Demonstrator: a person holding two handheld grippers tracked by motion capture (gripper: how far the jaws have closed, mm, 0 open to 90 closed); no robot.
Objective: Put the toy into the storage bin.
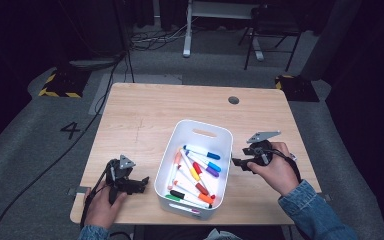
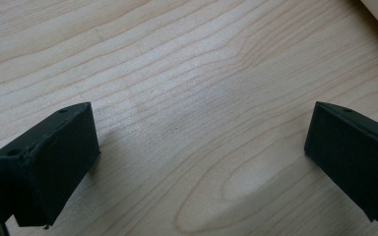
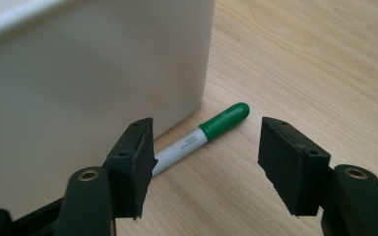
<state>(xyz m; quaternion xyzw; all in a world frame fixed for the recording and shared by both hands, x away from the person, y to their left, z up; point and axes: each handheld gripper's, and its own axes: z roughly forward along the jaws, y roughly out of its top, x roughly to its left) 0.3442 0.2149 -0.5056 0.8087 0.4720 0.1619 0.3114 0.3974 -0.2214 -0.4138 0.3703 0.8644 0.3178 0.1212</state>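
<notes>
- The green-capped marker (image 3: pixel 211 132) lies flat on the wooden table (image 1: pixel 140 120), tight against the outer wall of the white bin (image 1: pixel 223 165) on its right-hand side — in the right gripper view its cap points to about 2 o'clock and its white barrel runs behind the left jaw.
- Your right gripper (image 3: pixel 204 162) has its jaws spread on either side of the marker; the pads aren't pressing on it, so it isn't picked up yet.
- Inside the bin a good dozen markers (image 1: pixel 196 175) already lie in a heap — blue, red, yellow, purple, orange and black caps among them. Most of the collecting looks done.
- What seems left for you: close on this stray marker, lift it over the rim and drop it in.
- Your left gripper (image 1: pixel 130 184) rests at about 9 o'clock from the bin, jaws wide apart over bare wood with nothing between them.
- No other loose markers show on the tabletop.
</notes>
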